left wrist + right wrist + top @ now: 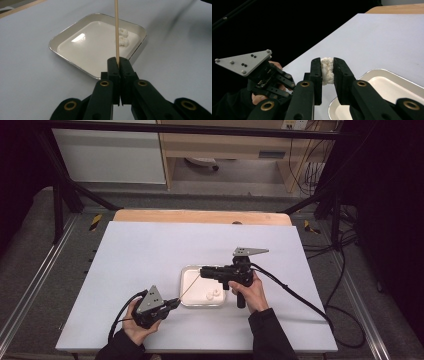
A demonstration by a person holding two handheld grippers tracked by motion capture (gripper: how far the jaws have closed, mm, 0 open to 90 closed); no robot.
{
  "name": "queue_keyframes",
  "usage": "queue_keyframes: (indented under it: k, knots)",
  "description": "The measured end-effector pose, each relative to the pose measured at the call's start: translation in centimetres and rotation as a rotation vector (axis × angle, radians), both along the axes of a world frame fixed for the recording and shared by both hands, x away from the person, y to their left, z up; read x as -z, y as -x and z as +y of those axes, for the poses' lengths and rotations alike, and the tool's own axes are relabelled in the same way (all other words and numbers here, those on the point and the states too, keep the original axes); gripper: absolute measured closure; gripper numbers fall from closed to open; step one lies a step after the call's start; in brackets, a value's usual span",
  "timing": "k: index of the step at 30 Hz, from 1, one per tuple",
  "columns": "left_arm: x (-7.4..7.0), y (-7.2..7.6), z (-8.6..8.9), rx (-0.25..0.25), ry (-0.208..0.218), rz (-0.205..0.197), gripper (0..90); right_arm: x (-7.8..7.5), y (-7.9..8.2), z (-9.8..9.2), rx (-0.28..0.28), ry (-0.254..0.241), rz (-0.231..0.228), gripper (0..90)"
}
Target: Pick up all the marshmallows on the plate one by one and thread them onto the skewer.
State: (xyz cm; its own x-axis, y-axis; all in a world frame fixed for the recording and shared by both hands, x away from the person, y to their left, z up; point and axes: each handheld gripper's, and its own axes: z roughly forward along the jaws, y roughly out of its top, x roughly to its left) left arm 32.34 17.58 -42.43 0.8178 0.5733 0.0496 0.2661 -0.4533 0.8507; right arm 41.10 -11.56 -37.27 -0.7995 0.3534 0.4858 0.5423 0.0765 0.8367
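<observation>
1. White is the colour of the table top [150,255], and a shallow metal tray [187,270] with a white inside stands on it, a little right of the middle.
2. On the person's left, the left gripper [175,303] is held low over the table, just beside the near left corner of the tray.
3. Its jaws are pressed fully together in the left gripper view, and they pinch the lower end of a thin wooden skewer [116,30].
4. From the high view, the skewer goes from these jaws up and to the right, across the tray, toward the right gripper [204,271].
5. Two small white lumps [123,37] lie in the tray, close to its right wall in the high view; they touch each other or nearly so.
6. The right gripper is held level above the far side of the tray, with its jaws pointing to the left.
7. In the right gripper view the jaws are only a small way apart, and they squeeze a white, rough-looking piece [327,70] between the pads.
8. This piece is lifted in the air, above the table edge of the tray, not lying in it.
9. Whether the skewer tip already touches the held piece I cannot tell.
</observation>
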Motion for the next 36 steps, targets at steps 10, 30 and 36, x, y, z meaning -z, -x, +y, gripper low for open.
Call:
queue_keyframes:
  k: [10, 30, 36]
  knots:
    - [0.1, 0.0, -0.3, -0.01, -0.049, 0.003, 88.8, 0.5, 0.4, 0.4, -0.021, 0.026, 0.006, 80.3]
    - [0.2, 0.1, -0.6, -0.012, -0.062, 0.013, 88.9, 1.4, 1.0, 0.9, -0.037, 0.06, -0.009, 80.9]
    - [0.2, 0.1, -0.7, -0.009, -0.063, 0.013, 88.9, 1.5, 1.2, 1.0, -0.042, 0.072, -0.014, 80.9]
